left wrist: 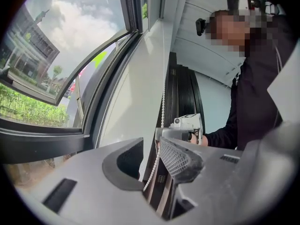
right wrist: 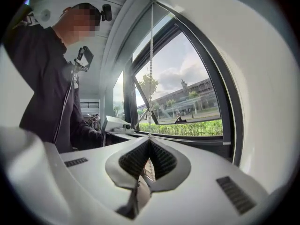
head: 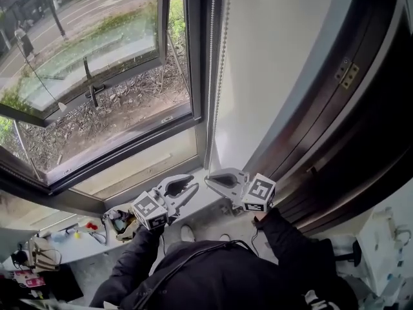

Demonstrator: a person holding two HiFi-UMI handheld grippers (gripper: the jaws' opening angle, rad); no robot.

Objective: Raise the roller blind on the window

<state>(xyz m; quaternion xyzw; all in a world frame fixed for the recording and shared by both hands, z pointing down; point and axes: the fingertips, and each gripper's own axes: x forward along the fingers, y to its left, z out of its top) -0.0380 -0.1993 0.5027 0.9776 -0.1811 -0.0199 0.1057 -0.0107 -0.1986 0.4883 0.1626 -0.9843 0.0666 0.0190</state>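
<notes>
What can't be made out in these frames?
- Roller blind: in no view; the window top is cut off by the head view's upper edge.
- Bead chain, lower end: hidden behind left gripper, left gripper view.
- Clutter, lower left, head view: too small to identify.

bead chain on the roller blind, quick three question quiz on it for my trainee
1. True or false: the right gripper is shut on the white beaded blind chain.
2. The left gripper has its jaws: A apart with the chain between them; B clamped on the chain; C far from the chain.
3. Fill in: the dark-framed glass window sash stands ___.
Key: 1 true; 2 A; 3 open.
</notes>
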